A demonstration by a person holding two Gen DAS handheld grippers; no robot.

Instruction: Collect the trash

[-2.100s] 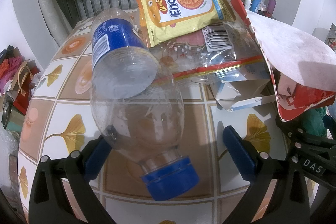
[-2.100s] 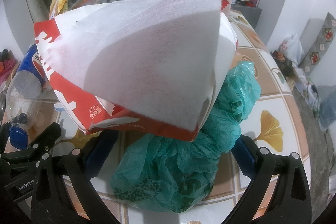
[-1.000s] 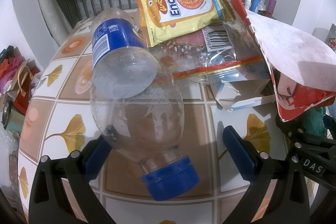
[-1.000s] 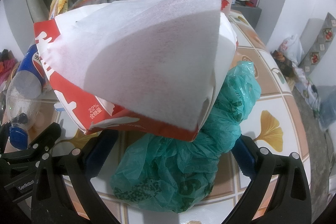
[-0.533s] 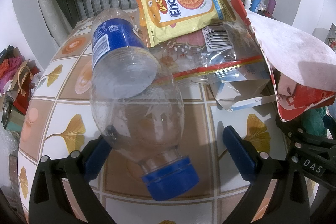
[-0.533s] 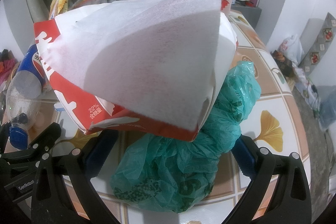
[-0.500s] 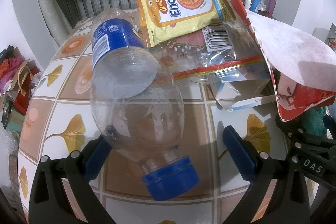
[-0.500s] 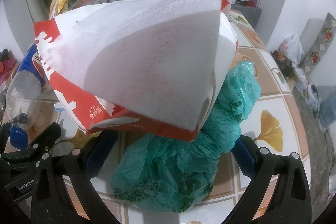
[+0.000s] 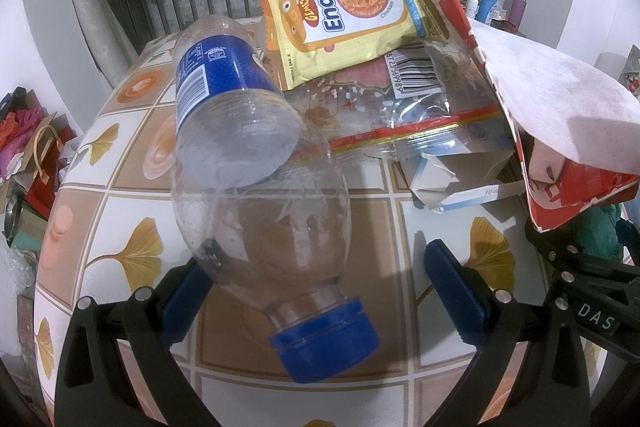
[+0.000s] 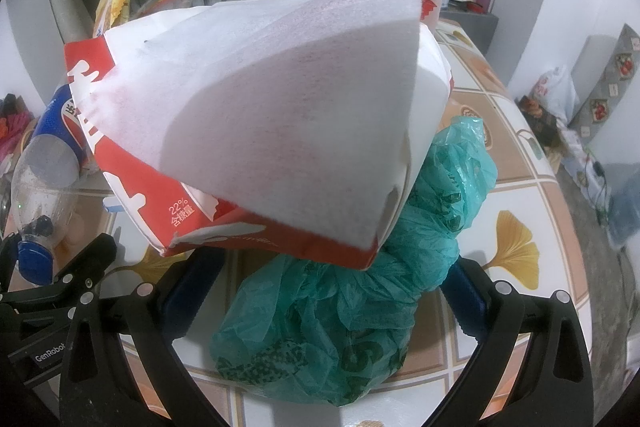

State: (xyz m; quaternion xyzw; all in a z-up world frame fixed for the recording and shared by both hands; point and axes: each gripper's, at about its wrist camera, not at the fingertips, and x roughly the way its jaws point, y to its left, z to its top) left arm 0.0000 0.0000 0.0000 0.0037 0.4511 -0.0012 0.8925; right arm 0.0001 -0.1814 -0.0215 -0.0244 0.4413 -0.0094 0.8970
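1. My left claw (image 9: pixel 320 279) is spread wide, fingers apart, low over the tiled bench (image 9: pixel 436 227). Nothing clamped.
2. Clear plastic bottle (image 9: pixel 256 195) w/ blue cap (image 9: pixel 324 339) lies on its side btwn the left fingers, cap end toward me. Its shoulder is right against the left pad; the right pad is well clear of it.
3. Behind the bottle: yellow Enaak noodle packet (image 9: pixel 348 11) propped on a clear zip bag (image 9: pixel 416 111), torn white carton (image 9: pixel 452 179) just beside it.
4. My right claw (image 10: pixel 328 291) is also spread apart, holding nothing.
5. Crumpled green plastic bag (image 10: pixel 360 311) sits on the bench btwn the right fingers; can't tell if the pads touch it.
6. Red-and-white paper bag (image 10: pixel 272 131) rests tilted on top of the green one, a white sheet draped over it.
7. All trash is on the bench, uncollected.
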